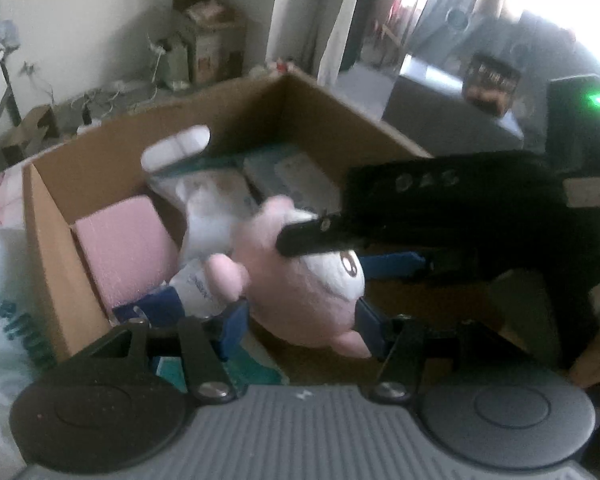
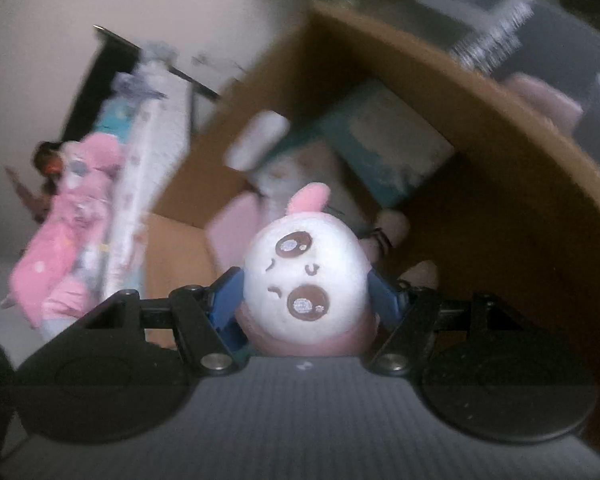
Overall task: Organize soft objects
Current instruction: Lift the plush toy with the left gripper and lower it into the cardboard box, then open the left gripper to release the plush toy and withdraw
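A pink and white plush toy (image 1: 300, 300) with a white face (image 2: 306, 280) is held over an open cardboard box (image 1: 100, 168). In the right wrist view my right gripper (image 2: 306, 292) is shut on the plush, its blue fingers pressing both sides of the face. In the left wrist view the right gripper (image 1: 340, 244) reaches in from the right, holding the plush. My left gripper (image 1: 300, 326) stands with its blue fingers on either side of the plush's lower body; I cannot tell whether they press it. The box (image 2: 440, 88) holds a pink block (image 1: 124, 244), white soft items and teal packs.
Pink patterned fabric (image 2: 72, 216) and a white pack lie left of the box. A pale bag with teal print (image 1: 8, 300) lies by the box's left wall. A small carton (image 1: 208, 40) and cables stand by the far wall. A grey unit (image 1: 440, 108) stands at the right.
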